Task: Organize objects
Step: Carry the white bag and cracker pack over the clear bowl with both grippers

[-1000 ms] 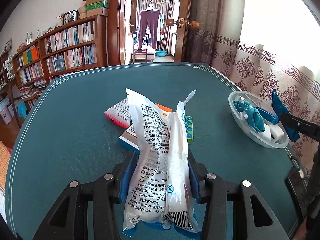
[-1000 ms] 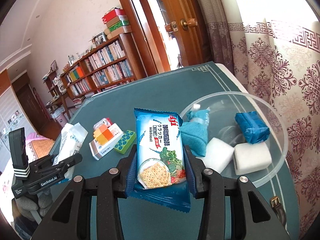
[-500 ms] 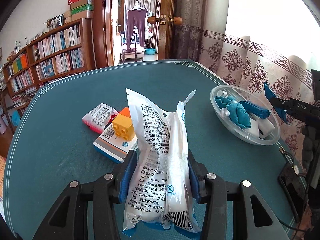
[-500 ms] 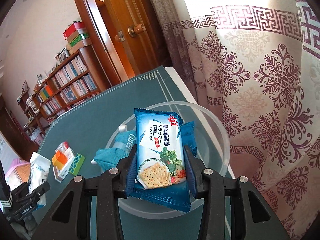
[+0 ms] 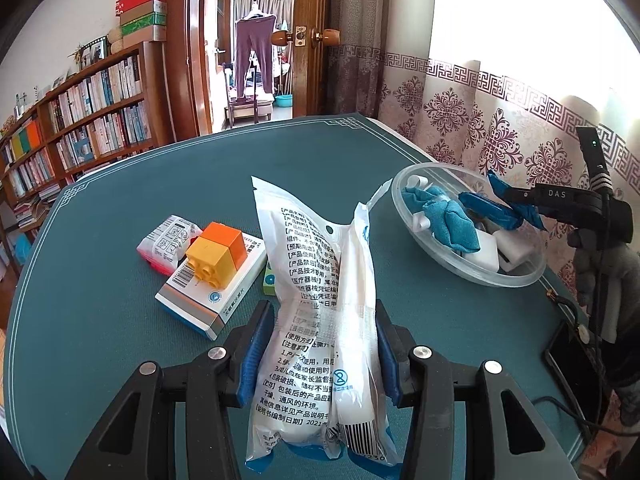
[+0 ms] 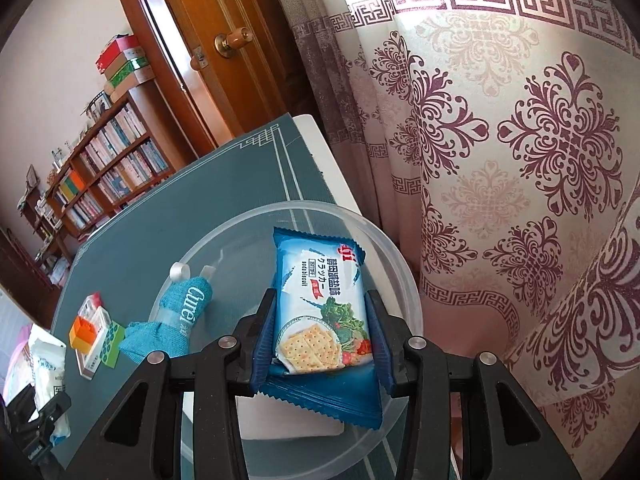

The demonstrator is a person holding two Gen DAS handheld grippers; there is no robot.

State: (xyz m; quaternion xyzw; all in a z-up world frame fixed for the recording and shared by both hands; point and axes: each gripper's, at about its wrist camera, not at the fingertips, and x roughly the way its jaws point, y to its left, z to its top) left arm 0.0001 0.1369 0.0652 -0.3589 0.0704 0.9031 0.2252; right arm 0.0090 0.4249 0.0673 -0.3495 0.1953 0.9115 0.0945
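Left gripper [image 5: 320, 354]: jaws clamped on a white pouch [image 5: 316, 320], blue pads pressing both its sides; pouch stands upright between them, above the table [image 5: 100, 300].
Right gripper [image 6: 322, 334]: jaws clamped on a blue cracker pack [image 6: 320, 312], held over the clear bowl [image 6: 404, 280].
Bowl contents: teal cloth bundle [image 6: 172, 320] at the left side, white block [image 6: 288, 420] under the pack.
Box [image 5: 212, 284]: white and blue, flat on the table, just beyond the left gripper, to its left.
Bricks [image 5: 218, 250]: yellow and orange, side by side on top of the box.
Green piece [image 5: 269, 278]: beside the box, partly hidden behind the pouch.
Small packet [image 5: 168, 240]: white and pink, touching the box's far left end.
Bowl: at the table's right edge, near the curtain [image 5: 500, 128].
Bookshelf [image 5: 80, 120]: beyond the table, far left.
Doorway [image 5: 256, 48]: open, farthest back.
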